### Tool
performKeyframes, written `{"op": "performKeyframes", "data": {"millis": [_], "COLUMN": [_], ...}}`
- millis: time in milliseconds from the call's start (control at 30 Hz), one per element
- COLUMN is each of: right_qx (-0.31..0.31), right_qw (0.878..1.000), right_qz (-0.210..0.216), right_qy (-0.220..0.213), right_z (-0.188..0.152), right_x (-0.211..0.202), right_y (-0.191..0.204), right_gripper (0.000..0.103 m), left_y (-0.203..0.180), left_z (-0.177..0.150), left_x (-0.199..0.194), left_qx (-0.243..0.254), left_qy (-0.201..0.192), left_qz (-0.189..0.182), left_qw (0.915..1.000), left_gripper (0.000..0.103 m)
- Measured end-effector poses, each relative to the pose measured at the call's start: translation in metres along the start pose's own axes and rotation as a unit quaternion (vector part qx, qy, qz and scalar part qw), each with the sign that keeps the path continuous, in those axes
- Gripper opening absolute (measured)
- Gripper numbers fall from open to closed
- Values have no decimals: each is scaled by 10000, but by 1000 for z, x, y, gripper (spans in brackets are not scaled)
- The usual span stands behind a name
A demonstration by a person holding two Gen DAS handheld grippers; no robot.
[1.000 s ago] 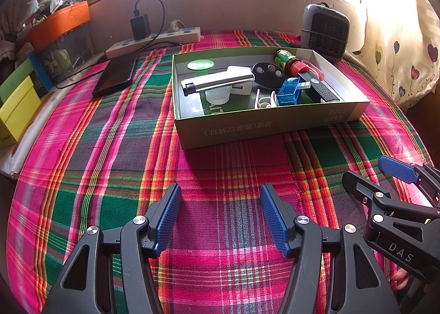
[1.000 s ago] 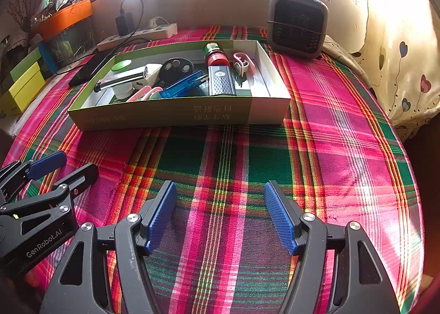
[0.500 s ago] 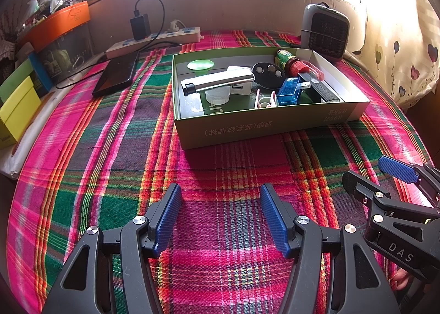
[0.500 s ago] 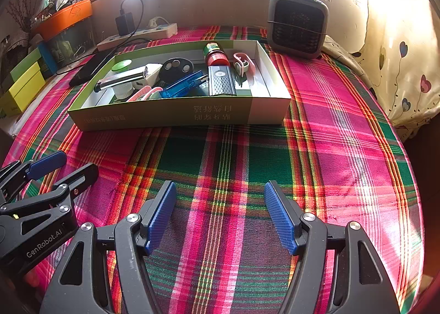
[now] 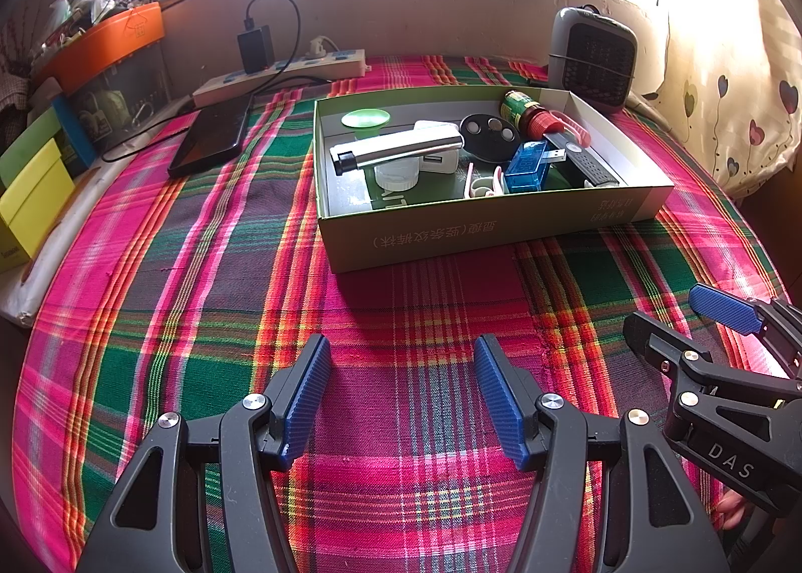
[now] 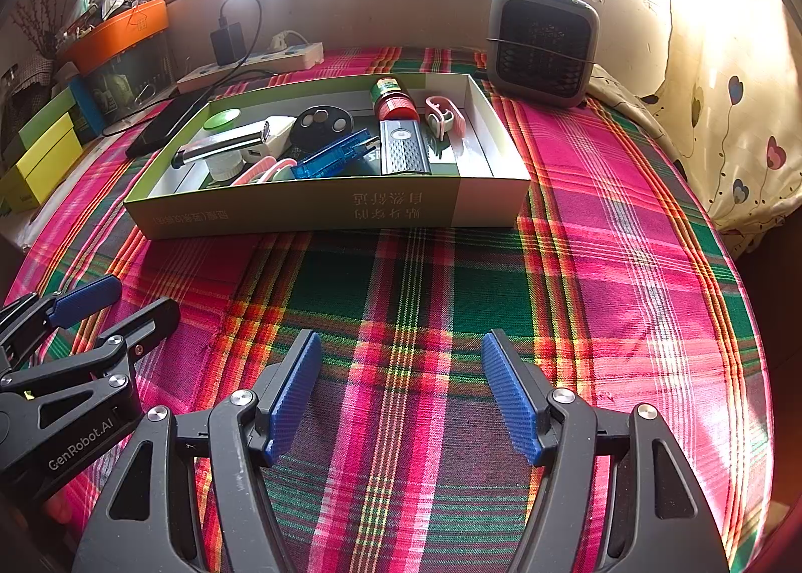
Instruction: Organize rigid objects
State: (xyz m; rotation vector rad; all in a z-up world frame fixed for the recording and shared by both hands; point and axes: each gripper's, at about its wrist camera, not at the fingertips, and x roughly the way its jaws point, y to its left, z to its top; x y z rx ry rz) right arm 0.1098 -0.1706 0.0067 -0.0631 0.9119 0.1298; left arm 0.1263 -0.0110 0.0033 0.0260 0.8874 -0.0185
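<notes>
Nearest, the left gripper point(image 5: 401, 397) and right gripper point(image 6: 401, 397) both hover with jaws spread wide, gripping nothing, above the plaid cloth point(image 5: 200, 272). Beyond, toward 12 o'clock, the green box point(image 6: 311, 212) holds the small items.

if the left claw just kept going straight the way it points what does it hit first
Most likely the near wall of the green box. The left claw is open, with only bare plaid cloth before it. Its height is unclear, so it could skim the rim.
</notes>
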Motion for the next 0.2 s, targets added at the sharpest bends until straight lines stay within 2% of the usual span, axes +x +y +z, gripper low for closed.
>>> {"op": "performKeyframes", "data": {"millis": [200], "right_qx": [0], "right_qw": [10000], "right_qz": [0], "right_qy": [0], "right_z": [0], "right_x": [0], "right_y": [0], "right_gripper": [67], "left_y": [0], "left_z": [0], "left_x": [0], "left_qx": [0], "left_qy": [0], "left_qz": [0], "left_qw": [10000], "left_gripper": [59]}}
